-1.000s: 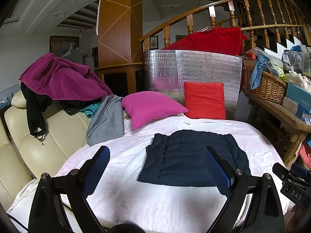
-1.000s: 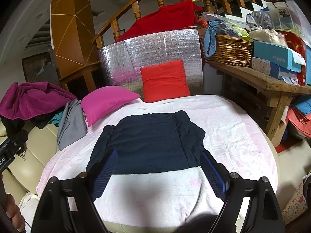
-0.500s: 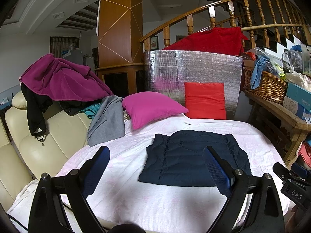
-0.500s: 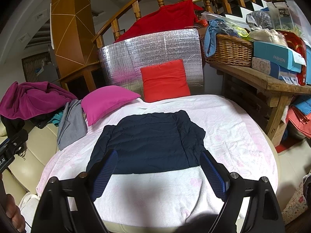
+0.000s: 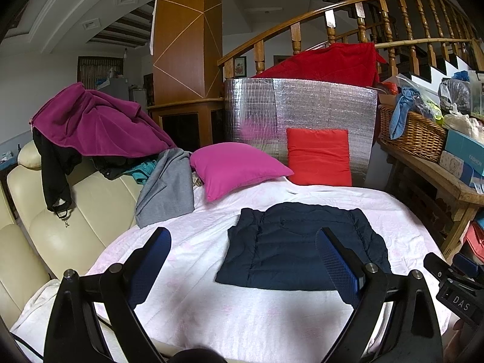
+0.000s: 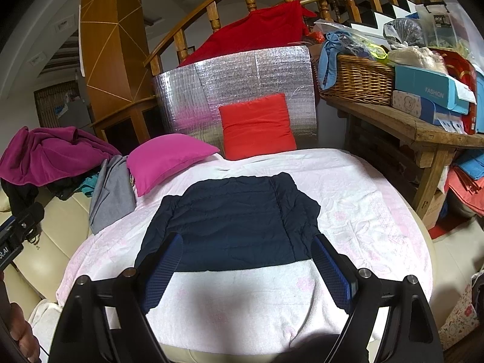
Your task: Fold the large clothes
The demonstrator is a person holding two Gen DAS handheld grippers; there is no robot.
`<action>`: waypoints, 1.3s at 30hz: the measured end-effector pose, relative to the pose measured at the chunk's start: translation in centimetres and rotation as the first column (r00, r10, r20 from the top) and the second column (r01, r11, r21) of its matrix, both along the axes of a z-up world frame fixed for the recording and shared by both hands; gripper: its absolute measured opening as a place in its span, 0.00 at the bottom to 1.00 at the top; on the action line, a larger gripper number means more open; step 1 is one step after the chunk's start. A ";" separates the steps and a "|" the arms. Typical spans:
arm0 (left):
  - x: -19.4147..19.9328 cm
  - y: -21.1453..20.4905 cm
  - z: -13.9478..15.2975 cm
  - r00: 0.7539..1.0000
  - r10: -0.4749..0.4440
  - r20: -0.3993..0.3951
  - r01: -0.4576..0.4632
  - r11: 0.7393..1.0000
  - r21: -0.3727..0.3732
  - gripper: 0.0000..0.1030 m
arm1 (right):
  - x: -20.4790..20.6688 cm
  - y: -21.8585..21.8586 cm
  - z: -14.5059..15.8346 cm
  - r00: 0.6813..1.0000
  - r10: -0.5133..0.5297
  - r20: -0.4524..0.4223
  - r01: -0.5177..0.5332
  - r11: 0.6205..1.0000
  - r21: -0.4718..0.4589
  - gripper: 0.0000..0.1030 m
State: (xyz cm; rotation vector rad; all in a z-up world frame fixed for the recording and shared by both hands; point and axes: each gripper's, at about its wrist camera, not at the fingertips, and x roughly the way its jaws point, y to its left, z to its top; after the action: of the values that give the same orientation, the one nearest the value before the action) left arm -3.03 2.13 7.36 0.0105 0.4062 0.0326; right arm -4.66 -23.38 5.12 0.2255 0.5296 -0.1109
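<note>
A dark navy quilted jacket (image 5: 302, 248) lies flat and folded into a rough rectangle on the pale pink-white cover (image 5: 196, 242) of the table; it also shows in the right wrist view (image 6: 236, 227). My left gripper (image 5: 243, 266) is open and empty, held above the near edge, left of the jacket. My right gripper (image 6: 246, 269) is open and empty, above the jacket's near edge. Neither touches the jacket.
A pink cushion (image 5: 236, 166) and a red cushion (image 5: 317, 157) sit at the back before a silver foil panel (image 5: 302, 106). A cream sofa (image 5: 60, 217) with piled clothes, purple (image 5: 96, 121) and grey (image 5: 166, 187), is left. A wooden bench with basket (image 6: 360, 81) and boxes stands right.
</note>
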 end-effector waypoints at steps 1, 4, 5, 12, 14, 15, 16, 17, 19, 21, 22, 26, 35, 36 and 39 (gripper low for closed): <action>0.0 0.0 0.0 1.000 0.001 0.000 -0.001 1.000 -0.001 0.93 | 0.0 0.0 0.0 1.000 0.001 -0.001 -0.001 1.000 0.000 0.86; 0.0 0.1 0.0 1.000 0.001 -0.002 -0.001 1.000 -0.001 0.93 | 0.0 0.1 0.0 1.000 0.002 -0.001 -0.002 1.000 -0.003 0.86; -0.1 0.0 0.0 1.000 0.002 -0.001 -0.002 1.000 -0.001 0.93 | 0.1 0.1 0.0 1.000 0.003 -0.002 -0.003 1.000 -0.002 0.86; 0.0 0.0 -0.1 1.000 0.000 -0.002 0.000 1.000 -0.001 0.93 | 0.1 0.2 0.0 1.000 0.005 -0.003 -0.005 1.000 -0.006 0.86; 0.0 -0.1 -0.1 1.000 0.000 -0.003 0.000 1.000 -0.001 0.93 | 0.1 0.2 0.0 1.000 0.005 -0.004 -0.005 1.000 -0.005 0.86; 0.0 -0.1 -0.1 1.000 0.000 -0.003 0.000 1.000 -0.001 0.93 | 0.1 0.2 0.0 1.000 0.005 -0.005 -0.005 1.000 -0.005 0.86; 0.0 -0.1 -0.1 1.000 -0.002 -0.003 0.002 1.000 -0.001 0.93 | 0.1 0.2 0.0 1.000 0.004 -0.005 -0.004 1.000 -0.005 0.86; 0.0 -0.1 -0.1 1.000 0.000 -0.002 0.000 1.000 0.000 0.93 | 0.1 0.2 0.0 1.000 0.005 -0.005 -0.005 1.000 -0.005 0.86; 0.0 -0.1 -0.2 1.000 -0.002 -0.003 0.002 1.000 -0.001 0.93 | 0.1 0.1 0.0 1.000 0.005 -0.005 -0.005 1.000 -0.005 0.86; 0.0 -0.1 -0.2 1.000 0.000 -0.002 0.000 1.000 -0.001 0.93 | 0.1 0.1 0.0 1.000 0.006 -0.005 -0.006 1.000 -0.006 0.86; 0.0 -0.1 -0.2 1.000 0.001 -0.002 -0.001 1.000 -0.001 0.93 | 0.1 0.1 0.0 1.000 0.006 -0.005 -0.006 1.000 -0.006 0.86; 0.1 0.0 -0.3 1.000 -0.002 -0.001 0.002 1.000 -0.002 0.93 | 0.1 0.1 0.0 1.000 0.006 -0.003 -0.006 1.000 -0.006 0.86; 0.0 0.1 -0.2 1.000 -0.005 0.002 0.005 1.000 -0.001 0.93 | 0.3 0.3 0.2 1.000 0.007 -0.002 -0.007 1.000 -0.010 0.86; 0.0 0.1 -0.2 1.000 -0.006 0.001 0.006 1.000 -0.001 0.93 | 0.3 0.3 0.2 1.000 0.007 -0.002 -0.007 1.000 -0.010 0.86; 0.1 0.1 -0.3 1.000 -0.006 -0.001 0.006 1.000 0.000 0.93 | 0.3 0.3 0.1 1.000 0.007 -0.003 -0.007 1.000 -0.008 0.86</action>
State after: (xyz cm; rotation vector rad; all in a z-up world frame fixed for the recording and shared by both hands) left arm -2.94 2.24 7.10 0.0120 0.4074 0.0264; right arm -4.38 -23.09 5.27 0.2155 0.5326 -0.1064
